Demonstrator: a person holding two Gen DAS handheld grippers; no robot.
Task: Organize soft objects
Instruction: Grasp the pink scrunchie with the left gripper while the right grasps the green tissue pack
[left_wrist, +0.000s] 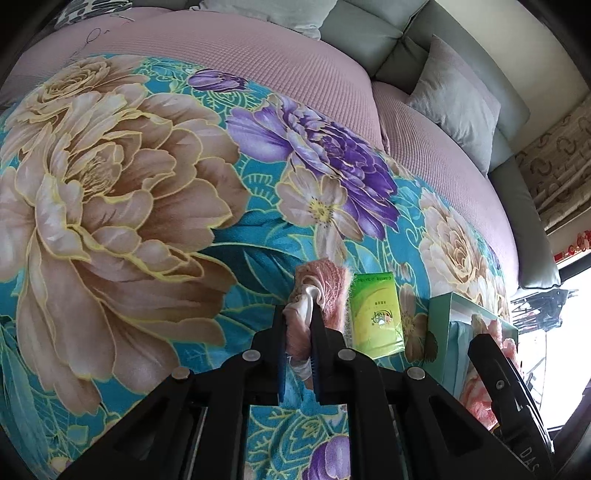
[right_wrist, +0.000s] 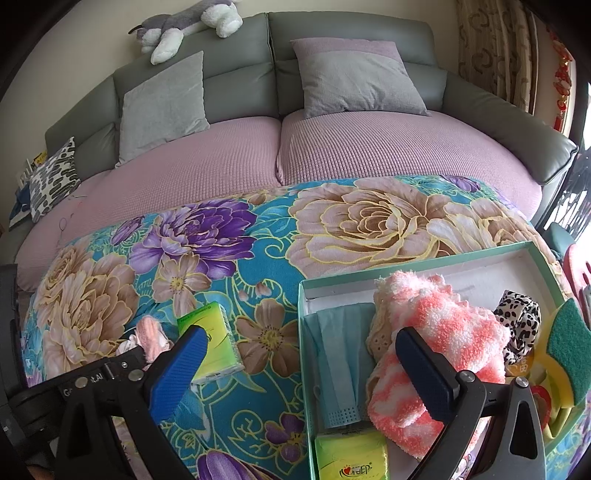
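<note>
Distance to the box is what my coming move turns on. My left gripper (left_wrist: 300, 325) is pinched nearly shut on the fuzzy pale-pink sock (left_wrist: 325, 291), with a white fold of it squeezed between the blue pads. The sock's long axis runs roughly along my fingers, its far end resting on or just above the floral turquoise fleece blanket (left_wrist: 122, 192); I cannot tell which.

The shallow mint-green cardboard box (right_wrist: 417, 260) lies to the right of that sock, and the green plastic-wrapped tissue pack (left_wrist: 375, 314) sits between them, just beside the sock. So I judge the carry has to go rightward and clear that pack.

My right gripper (right_wrist: 299, 363) hangs wide, holding nothing. 1 finger stands over the tissue pack and blanket, the other over the box, above the fluffy coral-and-white striped sock (right_wrist: 443, 336) already lying inside. That hand is nearer the box; my left is the one on the pink sock.

Also in the box: a pale teal face mask (right_wrist: 336, 354), a 2nd green tissue pack (right_wrist: 351, 458) and a leopard-print fabric piece (right_wrist: 517, 321).
</note>
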